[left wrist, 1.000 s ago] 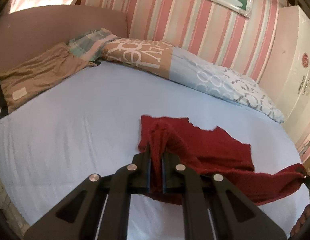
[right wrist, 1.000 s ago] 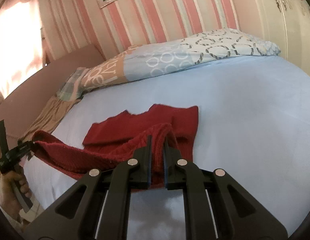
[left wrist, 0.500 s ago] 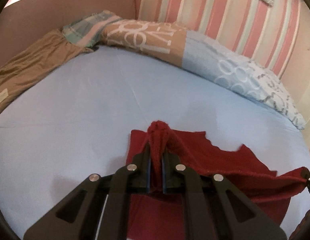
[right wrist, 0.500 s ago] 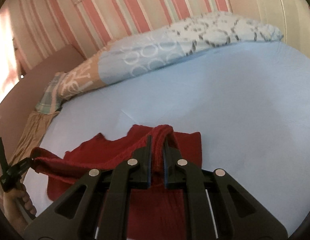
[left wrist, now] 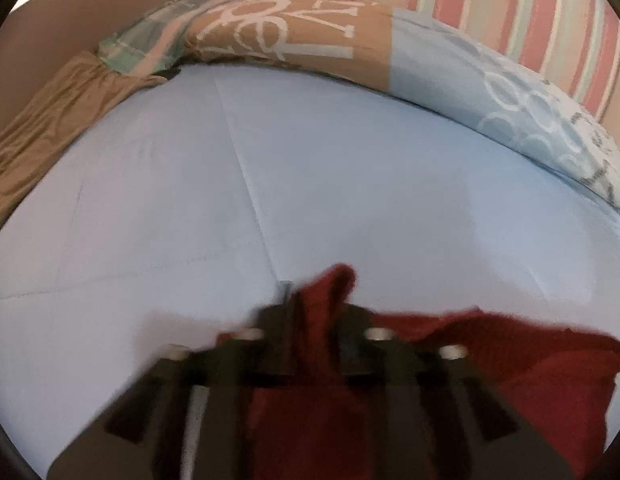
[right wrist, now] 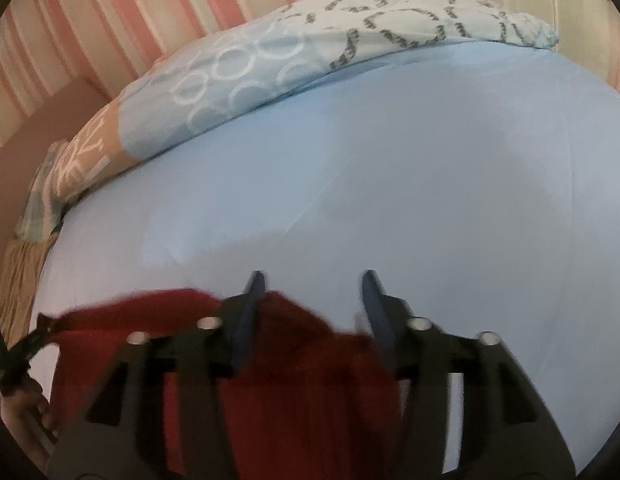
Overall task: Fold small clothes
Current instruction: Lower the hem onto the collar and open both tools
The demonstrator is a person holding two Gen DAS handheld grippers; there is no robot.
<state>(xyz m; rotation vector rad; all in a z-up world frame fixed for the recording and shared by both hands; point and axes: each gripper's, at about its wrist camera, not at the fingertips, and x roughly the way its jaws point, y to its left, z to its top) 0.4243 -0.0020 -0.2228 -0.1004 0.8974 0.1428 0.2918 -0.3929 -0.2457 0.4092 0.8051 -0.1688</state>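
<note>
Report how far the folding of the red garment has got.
Done: the red knitted garment lies doubled on the light blue bedsheet. In hand: the right gripper is open, cloth below its fingers; the left gripper is shut on a bunched edge. The view is blurred. Left: release that edge and probably fold further.

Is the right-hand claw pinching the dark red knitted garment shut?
No: the right gripper has its jaws spread wide, with the dark red knitted garment lying loose between them.
</note>
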